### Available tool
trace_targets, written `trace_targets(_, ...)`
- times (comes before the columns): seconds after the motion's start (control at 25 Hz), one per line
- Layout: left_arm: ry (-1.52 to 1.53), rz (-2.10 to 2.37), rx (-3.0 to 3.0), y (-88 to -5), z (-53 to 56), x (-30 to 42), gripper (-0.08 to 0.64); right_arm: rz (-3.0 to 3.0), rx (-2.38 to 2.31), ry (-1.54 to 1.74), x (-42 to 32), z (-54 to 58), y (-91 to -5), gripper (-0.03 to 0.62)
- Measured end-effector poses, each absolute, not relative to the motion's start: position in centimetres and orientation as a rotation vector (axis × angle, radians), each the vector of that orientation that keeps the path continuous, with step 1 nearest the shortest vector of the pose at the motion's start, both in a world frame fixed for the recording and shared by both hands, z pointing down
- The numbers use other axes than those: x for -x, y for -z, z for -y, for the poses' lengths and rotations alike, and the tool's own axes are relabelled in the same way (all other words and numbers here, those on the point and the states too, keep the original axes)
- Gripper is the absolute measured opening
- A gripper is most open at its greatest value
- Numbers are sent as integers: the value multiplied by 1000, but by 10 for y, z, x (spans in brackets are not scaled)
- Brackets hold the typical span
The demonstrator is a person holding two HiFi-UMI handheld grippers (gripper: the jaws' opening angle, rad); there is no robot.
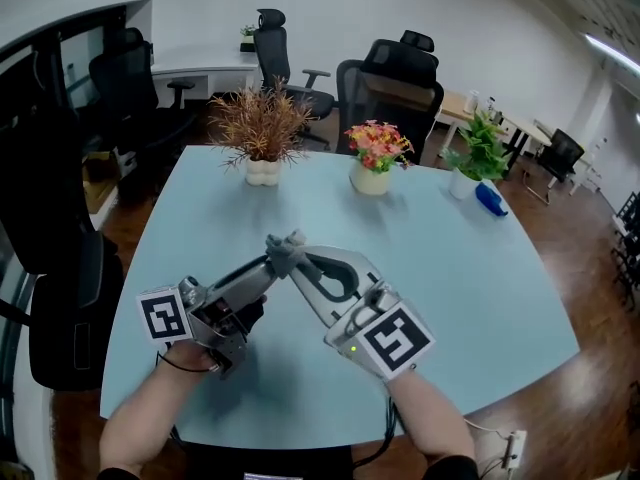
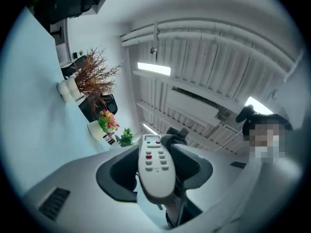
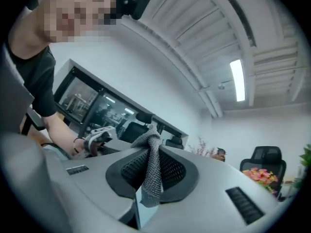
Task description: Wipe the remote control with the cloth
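The left gripper (image 2: 165,152) had its jaws part-way closed on the remote control (image 2: 154,166), button face toward its camera. The right gripper (image 3: 154,149) had its jaws pinched together on a grey cloth (image 3: 152,174). Both met tip to tip above the pale blue surface (image 1: 470,258); whether the cloth touched the remote could not be told. A good wipe would probably want a firm hold on the remote and light strokes along the buttons, toward the free end. No brand or lettering on the remote was readable, and the marker cubes (image 1: 397,336) carried only black-and-white patterns.
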State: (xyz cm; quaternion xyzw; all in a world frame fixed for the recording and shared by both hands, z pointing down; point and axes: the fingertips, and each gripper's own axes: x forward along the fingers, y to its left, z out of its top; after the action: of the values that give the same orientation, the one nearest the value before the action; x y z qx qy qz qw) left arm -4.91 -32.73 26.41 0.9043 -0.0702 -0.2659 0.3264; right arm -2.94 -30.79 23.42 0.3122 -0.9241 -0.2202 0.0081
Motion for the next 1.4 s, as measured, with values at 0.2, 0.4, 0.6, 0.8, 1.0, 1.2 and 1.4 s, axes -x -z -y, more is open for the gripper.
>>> trace_targets(0.2,700,172,-2372,-264,327,47,192,2837,-1178,869,1,314,-205,26)
trace_targets(0.4,732,44,-2340,-261,318,44,201,2870,-1042,793,19,302,-220,26)
trace_targets(0.6,965,-60,-2244,-236,318,67,195,2707,-1251,751,-18,331,-223,26)
trace_targets(0.8,934,20,-2351,-237,315,62,195,2561,-823,819,49,304,-281,26)
trace_targets(1.0,767,77,-2494,-248,311,50,193,2578,-1011,820,25,314,-255,26)
trace_targets(1.2,516,-49,-2666,-265,286,25,192,2949,-1096,684,-6,304,-204,26)
trace_targets(1.4,509,-207,-2776,-255,260,23,192,3492,-533,234,-40,282,-171,26)
